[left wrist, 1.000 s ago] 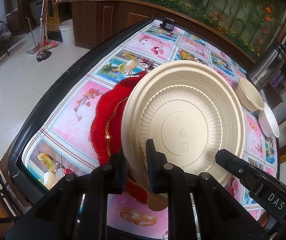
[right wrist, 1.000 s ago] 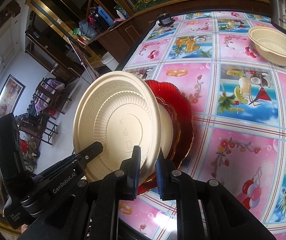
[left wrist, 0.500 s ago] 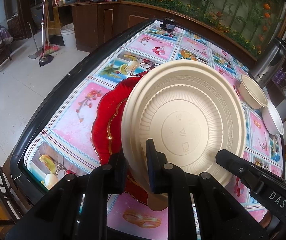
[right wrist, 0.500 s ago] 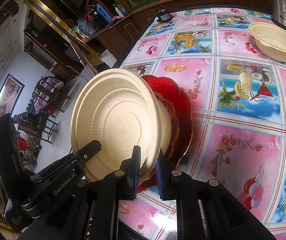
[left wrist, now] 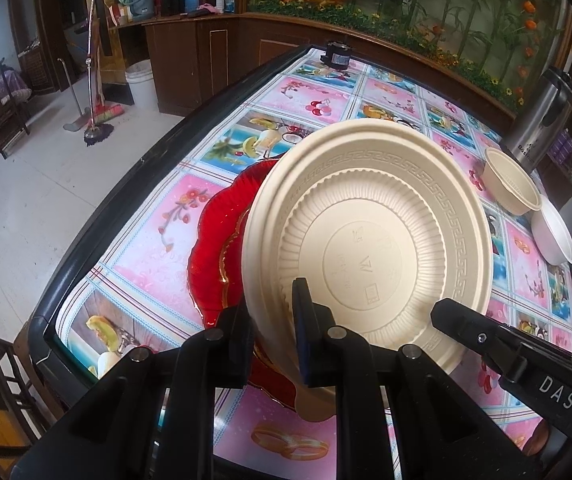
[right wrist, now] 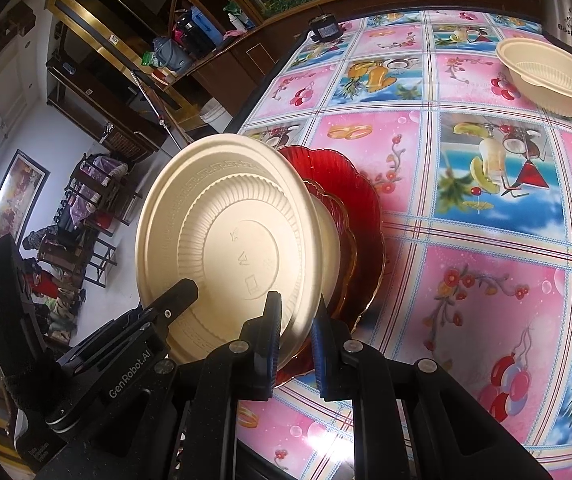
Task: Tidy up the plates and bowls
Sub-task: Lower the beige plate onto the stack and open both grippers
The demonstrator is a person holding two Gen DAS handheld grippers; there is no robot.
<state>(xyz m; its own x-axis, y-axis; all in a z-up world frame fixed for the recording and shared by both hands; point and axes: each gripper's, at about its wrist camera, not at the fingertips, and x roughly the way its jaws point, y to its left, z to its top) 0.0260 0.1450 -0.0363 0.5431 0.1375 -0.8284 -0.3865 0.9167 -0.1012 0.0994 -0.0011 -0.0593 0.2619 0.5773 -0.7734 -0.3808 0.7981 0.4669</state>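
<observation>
A cream plate (left wrist: 366,240) (right wrist: 229,248) is held tilted above the table, its underside facing both cameras. My left gripper (left wrist: 273,336) is shut on its near rim. My right gripper (right wrist: 296,328) is shut on the same rim a little further along. Each gripper's tip shows in the other view: right gripper (left wrist: 446,312), left gripper (right wrist: 177,292). Under the lifted plate, a large red scalloped plate (left wrist: 213,248) (right wrist: 358,200) lies on the table with a smaller gold-rimmed plate (left wrist: 229,256) (right wrist: 342,232) on it. Another cream piece (left wrist: 314,404) rests on that stack, mostly hidden.
A cream bowl (left wrist: 512,188) (right wrist: 546,76) and a white bowl (left wrist: 554,236) stand at the far right by a steel thermos (left wrist: 538,120). A small black object (left wrist: 338,56) sits at the far table edge. The table's black rim (left wrist: 125,184) runs close on the left.
The left gripper has turned slightly with the plate in it. Both grips stay on the rim, and the stack and bowls have not moved.
</observation>
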